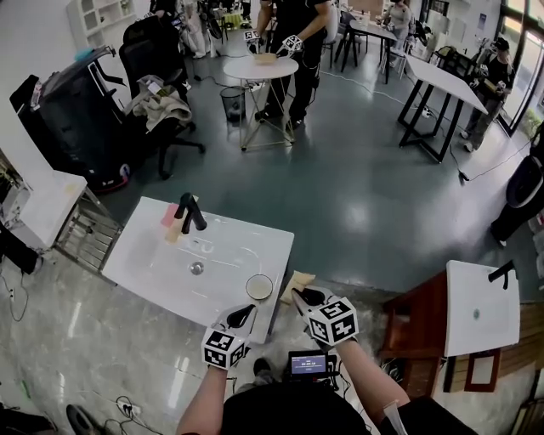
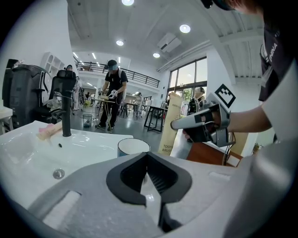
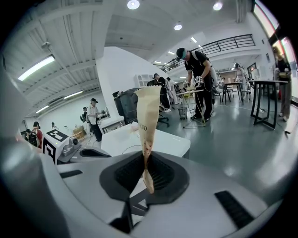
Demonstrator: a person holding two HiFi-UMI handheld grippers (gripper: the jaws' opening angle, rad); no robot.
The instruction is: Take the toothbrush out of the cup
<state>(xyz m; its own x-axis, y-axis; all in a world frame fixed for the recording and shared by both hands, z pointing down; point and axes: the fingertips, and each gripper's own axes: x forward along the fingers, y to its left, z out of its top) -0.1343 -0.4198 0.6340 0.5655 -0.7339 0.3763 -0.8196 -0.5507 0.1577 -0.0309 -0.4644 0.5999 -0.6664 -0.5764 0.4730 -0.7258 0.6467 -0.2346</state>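
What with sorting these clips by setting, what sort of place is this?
Likely an open lab or workshop staged for recording, not a bathroom: a washbasin with a black tap stands free on the wide floor, and another person works at a round table.

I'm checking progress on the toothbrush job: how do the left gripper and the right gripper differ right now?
The right gripper is clamped on a tall tan paper toothbrush packet; the left gripper is shut on nothing. The left gripper sits over the white sink counter beside the round empty cup; the right gripper hangs past that counter's edge. Both are grey with black pads and a marker cube.
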